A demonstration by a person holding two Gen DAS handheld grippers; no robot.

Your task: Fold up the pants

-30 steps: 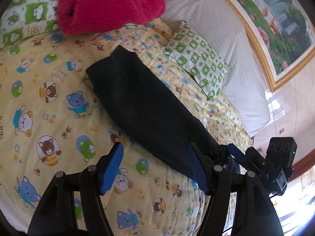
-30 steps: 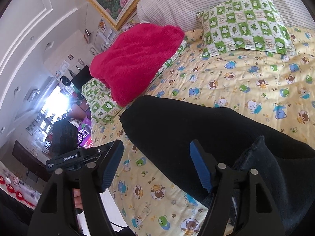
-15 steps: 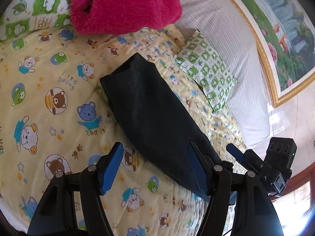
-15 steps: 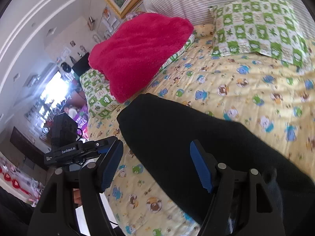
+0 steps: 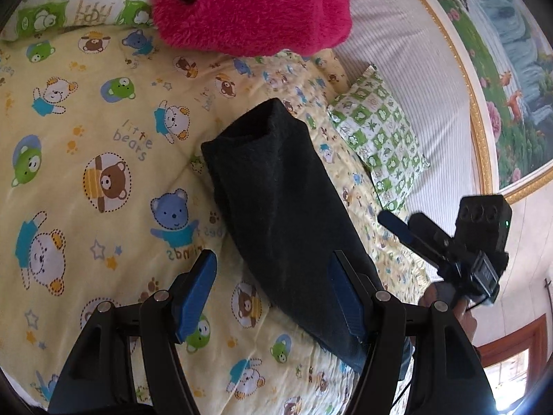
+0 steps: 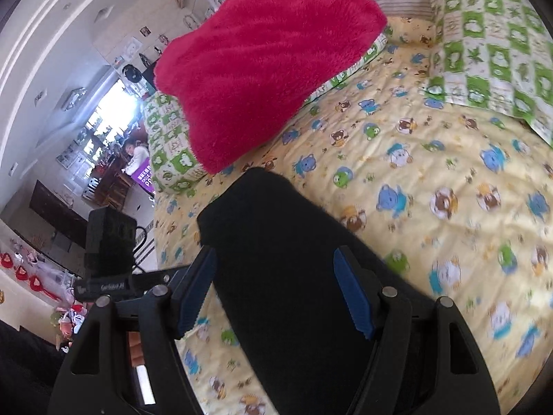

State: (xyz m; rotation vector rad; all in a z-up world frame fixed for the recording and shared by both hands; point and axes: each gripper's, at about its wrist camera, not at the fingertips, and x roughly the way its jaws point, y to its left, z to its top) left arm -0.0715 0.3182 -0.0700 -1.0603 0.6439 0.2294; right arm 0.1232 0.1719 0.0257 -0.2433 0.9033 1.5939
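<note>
Dark pants (image 5: 283, 214) lie on bed (image 5: 86, 138), soft & limp; left gripper (image 5: 273, 290), right gripper (image 6: 276, 290) fingers apart, empty. Best hold prob. far cuff.

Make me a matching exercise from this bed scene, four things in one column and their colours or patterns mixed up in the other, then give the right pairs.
Things:
1. pants
2. fluffy blanket
3. small pillow
4. bedspread

Looks:
A. green and white checks
B. yellow with cartoon bears
C. black
D. bright pink

Pairs: 1-C, 2-D, 3-A, 4-B
</note>
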